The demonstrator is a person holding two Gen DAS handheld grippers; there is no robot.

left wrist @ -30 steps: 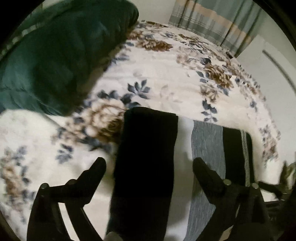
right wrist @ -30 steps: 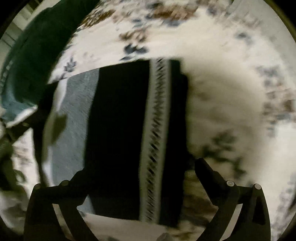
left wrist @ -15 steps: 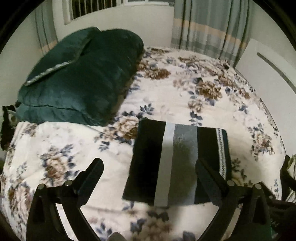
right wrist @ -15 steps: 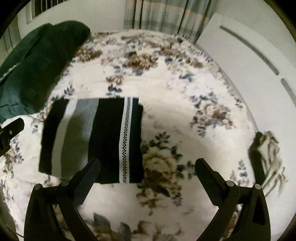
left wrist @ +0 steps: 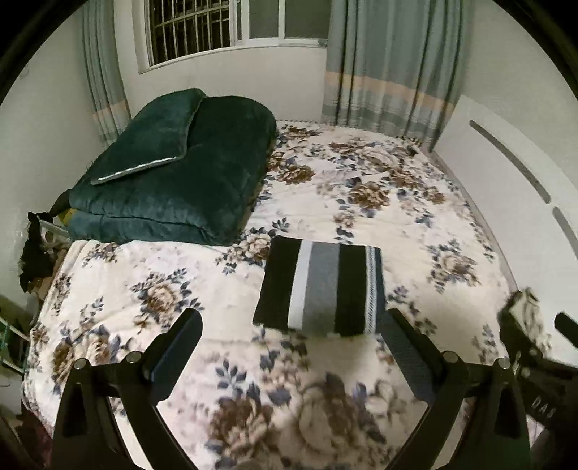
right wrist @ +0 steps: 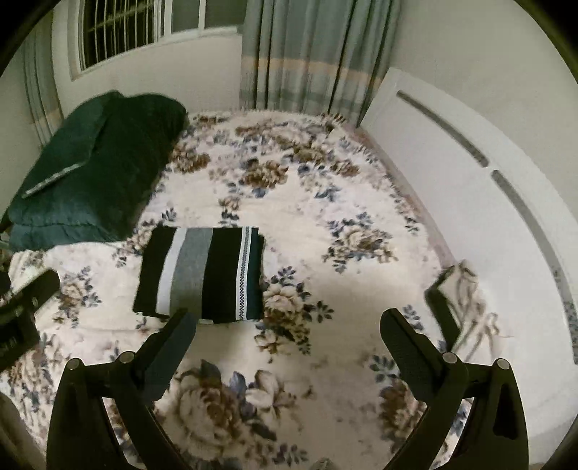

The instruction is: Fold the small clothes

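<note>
A folded garment [left wrist: 321, 287] with black, white and grey stripes lies flat on the floral bedspread [left wrist: 361, 202]. It also shows in the right wrist view [right wrist: 202, 274]. My left gripper [left wrist: 289, 347] is open and empty, held back from the garment's near edge. My right gripper [right wrist: 285, 343] is open and empty, to the right of the garment and apart from it. Part of the right gripper shows at the right edge of the left wrist view [left wrist: 534, 358].
A folded dark green quilt [left wrist: 173, 173] lies at the back left of the bed. A white headboard [right wrist: 469, 188] runs along the right. Curtains [left wrist: 390, 61] and a barred window [left wrist: 195, 29] are behind. A floral cloth corner [right wrist: 466, 303] sticks up at the right.
Both grippers have pulled back and up from the folded garment, which now lies smaller and farther off. The garment has not moved.
</note>
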